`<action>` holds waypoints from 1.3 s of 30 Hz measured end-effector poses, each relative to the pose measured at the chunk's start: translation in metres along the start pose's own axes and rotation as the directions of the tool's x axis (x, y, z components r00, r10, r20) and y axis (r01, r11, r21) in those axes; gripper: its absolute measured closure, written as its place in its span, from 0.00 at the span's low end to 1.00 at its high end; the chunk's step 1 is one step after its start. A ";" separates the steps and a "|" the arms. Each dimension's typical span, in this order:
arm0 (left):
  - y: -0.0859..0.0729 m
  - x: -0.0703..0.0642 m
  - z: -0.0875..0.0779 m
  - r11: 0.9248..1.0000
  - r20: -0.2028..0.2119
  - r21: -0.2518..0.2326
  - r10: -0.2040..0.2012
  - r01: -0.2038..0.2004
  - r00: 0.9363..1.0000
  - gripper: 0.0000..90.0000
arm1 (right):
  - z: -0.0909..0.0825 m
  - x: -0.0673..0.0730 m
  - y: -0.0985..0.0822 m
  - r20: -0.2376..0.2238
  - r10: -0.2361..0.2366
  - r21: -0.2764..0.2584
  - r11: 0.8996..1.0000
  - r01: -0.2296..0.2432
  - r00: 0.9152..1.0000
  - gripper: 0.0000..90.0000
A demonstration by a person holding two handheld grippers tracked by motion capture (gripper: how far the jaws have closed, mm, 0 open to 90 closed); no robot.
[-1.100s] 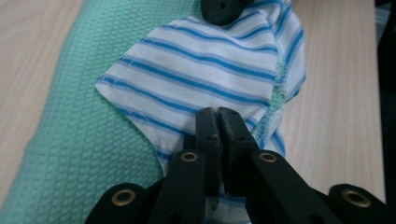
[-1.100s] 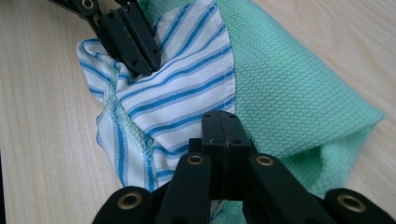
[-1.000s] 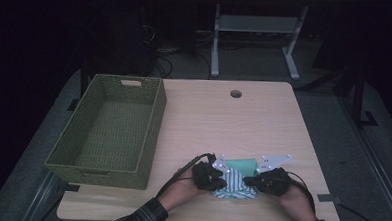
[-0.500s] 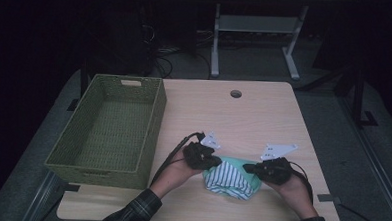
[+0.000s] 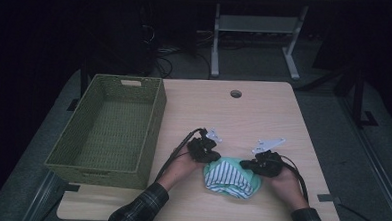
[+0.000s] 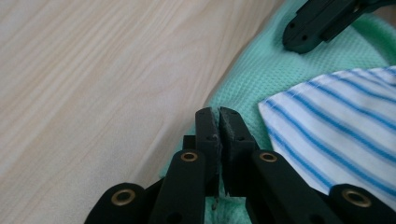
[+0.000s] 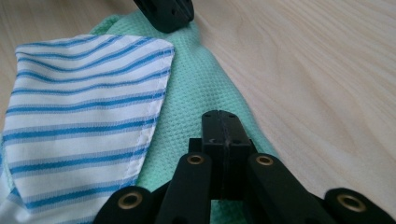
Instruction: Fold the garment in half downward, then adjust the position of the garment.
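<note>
— Where the sleeves come in at the near edge, what lies on the surface (image 5: 263, 118)?

— Pale wood-grain board, and near its front edge a mint-green cloth (image 5: 216, 169) with a blue-and-white striped cloth (image 5: 228, 178) folded on top of it. A hand flanks it on each side. The left gripper (image 5: 208, 152) has its jaws closed, pinching the green cloth's left edge; in the left gripper view the tips (image 6: 218, 122) meet right on the green weave (image 6: 275, 70). The right gripper (image 5: 254, 165) has its jaws closed too, sitting on the green cloth's right edge; whether fabric is caught between them I cannot tell. In the right gripper view the striped cloth (image 7: 84, 121) lies just beside the black jaws, over the green cloth (image 7: 196, 93).

— And farther out?

— To the left stands an olive woven basket (image 5: 156, 119), well apart from the cloths. Toward the far edge there is a round cable hole (image 5: 236, 93) in the board.

— Beyond the surface?

— A dim room: grey floor (image 5: 329, 96), loose cables (image 5: 171, 59) lying on it, and the white legs of a frame (image 5: 216, 41) at the back.
</note>
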State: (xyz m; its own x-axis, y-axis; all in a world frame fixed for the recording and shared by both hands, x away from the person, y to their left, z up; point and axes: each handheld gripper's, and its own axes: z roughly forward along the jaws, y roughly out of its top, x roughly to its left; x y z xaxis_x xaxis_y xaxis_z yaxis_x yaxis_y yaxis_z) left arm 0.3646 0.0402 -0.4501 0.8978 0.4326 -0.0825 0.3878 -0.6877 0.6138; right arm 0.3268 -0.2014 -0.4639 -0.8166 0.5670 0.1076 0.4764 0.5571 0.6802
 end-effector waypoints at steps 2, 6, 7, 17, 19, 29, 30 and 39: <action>-0.001 0.001 0.000 1.000 -0.016 0.022 0.013 -0.013 1.000 0.98 | 0.001 0.000 -0.001 0.000 -0.007 -0.004 1.000 0.007 1.000 1.00; -0.004 0.002 0.000 1.000 -0.019 0.013 0.012 -0.011 1.000 0.99 | 0.000 -0.001 -0.004 -0.004 0.005 -0.016 1.000 -0.005 1.000 1.00; -0.004 0.002 0.000 1.000 -0.020 0.012 0.014 -0.014 1.000 0.99 | 0.000 0.000 -0.005 -0.002 0.008 -0.019 1.000 -0.008 1.000 1.00; -0.001 -0.005 -0.016 0.999 0.029 -0.053 -0.003 0.005 1.000 0.96 | -0.010 -0.004 0.002 -0.001 0.015 -0.059 0.998 -0.015 1.000 1.00; -0.002 -0.013 -0.021 0.997 0.041 -0.073 -0.001 0.004 0.999 0.97 | -0.012 -0.006 0.006 0.001 0.015 -0.076 0.997 -0.015 1.000 1.00; -0.012 -0.056 -0.037 0.993 0.115 -0.109 0.056 -0.043 0.992 1.00 | -0.006 -0.014 0.023 0.004 0.013 -0.094 0.996 -0.012 1.000 1.00; -0.013 -0.060 -0.039 0.992 0.122 -0.110 0.066 -0.053 0.990 1.00 | -0.004 -0.014 0.024 0.004 0.019 -0.089 0.996 -0.019 1.000 1.00; -0.022 -0.083 -0.033 0.993 0.191 -0.092 0.090 -0.073 0.977 1.00 | 0.012 -0.018 0.032 0.020 0.016 -0.059 0.998 -0.015 1.000 1.00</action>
State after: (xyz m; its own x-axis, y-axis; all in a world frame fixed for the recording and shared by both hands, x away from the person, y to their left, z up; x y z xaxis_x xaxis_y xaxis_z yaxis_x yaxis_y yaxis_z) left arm 0.2750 0.0390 -0.4310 0.9523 0.2499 -0.1754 0.3001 -0.6609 0.6878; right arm 0.3610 -0.1862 -0.4528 -0.8025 0.5875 0.1041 0.4682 0.5120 0.7202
